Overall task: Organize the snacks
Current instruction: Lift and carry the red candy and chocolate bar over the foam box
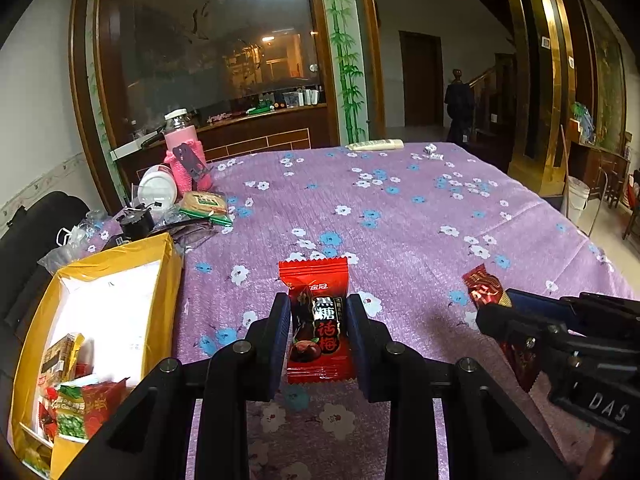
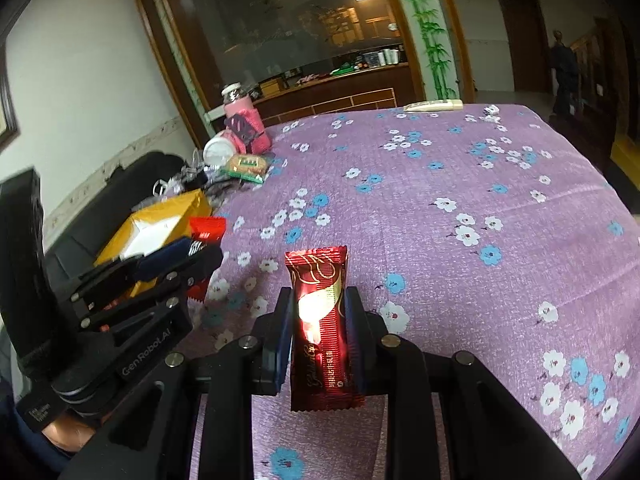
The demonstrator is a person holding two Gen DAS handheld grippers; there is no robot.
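Left gripper clamps bright red plum candy packet above purple floral tablecloth, beside yellow open-top snack box; right gripper clamps glossy dark red wafer bar wrapper, held upright over same cloth

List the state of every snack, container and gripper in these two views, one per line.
Left gripper: shut on bright red plum candy packet.
Right gripper: shut on dark red glossy wafer bar.
Yellow cardboard box: open, holding several snack packets.
Pink-sleeved bottle: upright, capped.
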